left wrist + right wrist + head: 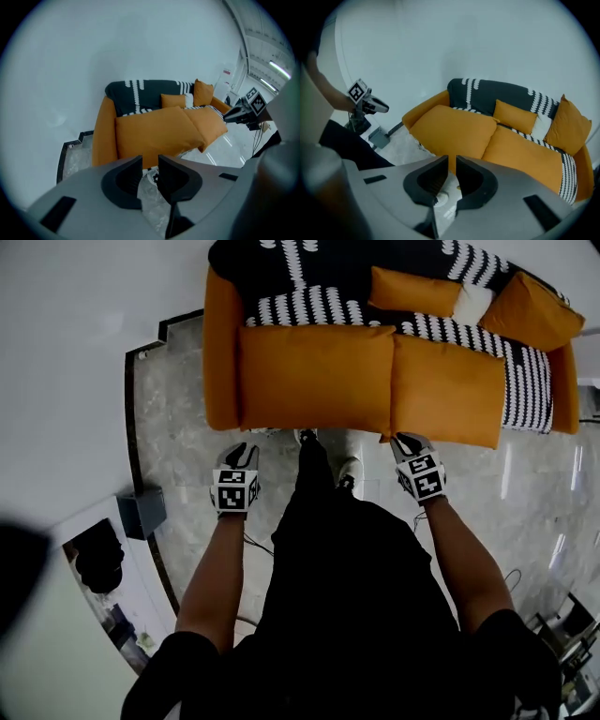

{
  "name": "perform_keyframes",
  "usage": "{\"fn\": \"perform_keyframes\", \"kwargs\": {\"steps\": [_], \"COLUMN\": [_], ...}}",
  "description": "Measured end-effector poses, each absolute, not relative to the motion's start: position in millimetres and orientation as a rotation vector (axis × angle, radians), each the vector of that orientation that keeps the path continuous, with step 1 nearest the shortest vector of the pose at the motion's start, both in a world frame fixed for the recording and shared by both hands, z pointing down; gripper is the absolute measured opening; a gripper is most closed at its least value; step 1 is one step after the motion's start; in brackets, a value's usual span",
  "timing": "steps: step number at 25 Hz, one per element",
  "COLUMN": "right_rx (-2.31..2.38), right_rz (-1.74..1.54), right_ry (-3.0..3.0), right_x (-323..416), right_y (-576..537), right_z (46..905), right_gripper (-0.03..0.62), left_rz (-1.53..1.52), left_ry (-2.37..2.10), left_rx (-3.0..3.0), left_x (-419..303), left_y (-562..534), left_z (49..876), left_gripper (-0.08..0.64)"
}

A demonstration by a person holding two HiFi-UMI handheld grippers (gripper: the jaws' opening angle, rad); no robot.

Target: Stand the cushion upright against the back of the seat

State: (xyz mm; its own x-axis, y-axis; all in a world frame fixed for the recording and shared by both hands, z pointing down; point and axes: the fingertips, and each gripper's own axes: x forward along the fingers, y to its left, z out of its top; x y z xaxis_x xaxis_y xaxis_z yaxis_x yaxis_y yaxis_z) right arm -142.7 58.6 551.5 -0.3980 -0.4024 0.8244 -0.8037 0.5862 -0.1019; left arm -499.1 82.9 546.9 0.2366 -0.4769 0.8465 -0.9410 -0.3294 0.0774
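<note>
An orange sofa (222,352) with a black-and-white throw (300,306) stands in front of me. Against its back lean a flat orange cushion (412,292), a small white cushion (472,304) and a bigger orange cushion (530,310) at the right end. Two orange seat pads (314,376) fill the seat; the right one (448,390) overhangs the front edge. My left gripper (239,454) hangs low before the sofa front, its jaws apart and empty (150,164). My right gripper (408,442) is at the right pad's front edge, shut on nothing (452,164).
A grey box (142,512) sits on the marble floor at the left, by the dark floor border (131,427). My shoes (349,470) stand close to the sofa front. Cables (511,577) trail on the floor at the right. A white wall rises behind the sofa.
</note>
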Motion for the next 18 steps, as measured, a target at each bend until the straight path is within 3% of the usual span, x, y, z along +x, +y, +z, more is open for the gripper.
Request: {"fn": "perform_keyframes", "kwargs": {"steps": [5, 8, 18], "right_rx": [0.784, 0.733, 0.589], "right_rz": [0.577, 0.605, 0.528], "right_ry": [-1.891, -1.810, -1.603], "right_x": [-154, -151, -134], "right_y": [63, 60, 61], "right_z": [621, 657, 743], "right_gripper": [0.044, 0.145, 0.196], "left_rz": [1.101, 1.116, 1.157], "left_ry": [-1.206, -1.168, -0.976], "left_rx": [1.784, 1.685, 1.693], "left_x": [-519, -527, -504], "left_y": [91, 100, 119], "left_z": [629, 668, 712], "left_gripper": [0.114, 0.114, 0.114]}}
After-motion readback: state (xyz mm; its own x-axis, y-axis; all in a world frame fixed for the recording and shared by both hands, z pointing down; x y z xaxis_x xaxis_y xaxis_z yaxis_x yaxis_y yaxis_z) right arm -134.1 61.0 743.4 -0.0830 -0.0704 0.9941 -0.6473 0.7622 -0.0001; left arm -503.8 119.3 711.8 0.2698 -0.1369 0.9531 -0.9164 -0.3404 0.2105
